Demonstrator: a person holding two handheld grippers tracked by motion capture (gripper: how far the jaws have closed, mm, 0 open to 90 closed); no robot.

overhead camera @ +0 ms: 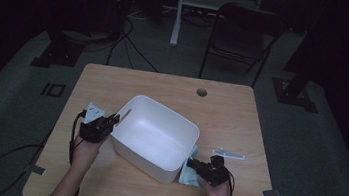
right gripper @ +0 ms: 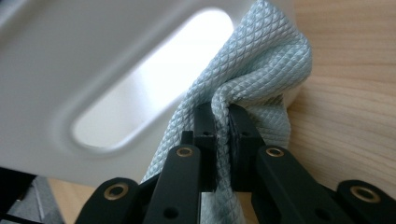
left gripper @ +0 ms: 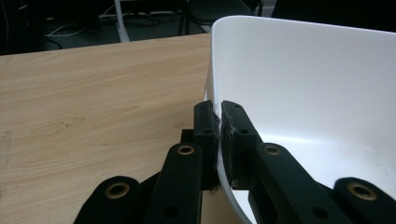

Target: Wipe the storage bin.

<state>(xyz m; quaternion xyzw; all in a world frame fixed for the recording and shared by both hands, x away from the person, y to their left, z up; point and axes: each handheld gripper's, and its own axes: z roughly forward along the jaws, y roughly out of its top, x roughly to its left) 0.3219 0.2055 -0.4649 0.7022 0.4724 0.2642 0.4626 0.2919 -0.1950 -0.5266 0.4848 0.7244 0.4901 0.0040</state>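
Observation:
A white plastic tub (overhead camera: 155, 136) stands tilted on the wooden table (overhead camera: 114, 83). My left gripper (overhead camera: 113, 119) is shut on its left rim; in the left gripper view the thin white tub wall (left gripper: 299, 84) is pinched between the jaws of that left gripper (left gripper: 219, 109). At the tub's right end my right gripper (overhead camera: 190, 163) is shut on a pale blue cloth (overhead camera: 188, 176). In the right gripper view a fold of the waffle-textured cloth (right gripper: 261, 60) sits between the jaws of my right gripper (right gripper: 222, 114), pressed against the tub's outer wall (right gripper: 60, 56) by its handle recess.
A small white bracket-like piece (overhead camera: 228, 154) lies on the table right of the tub. A round cable hole (overhead camera: 202, 92) is near the far edge. A dark chair (overhead camera: 241, 33) and cables stand on the floor beyond the table.

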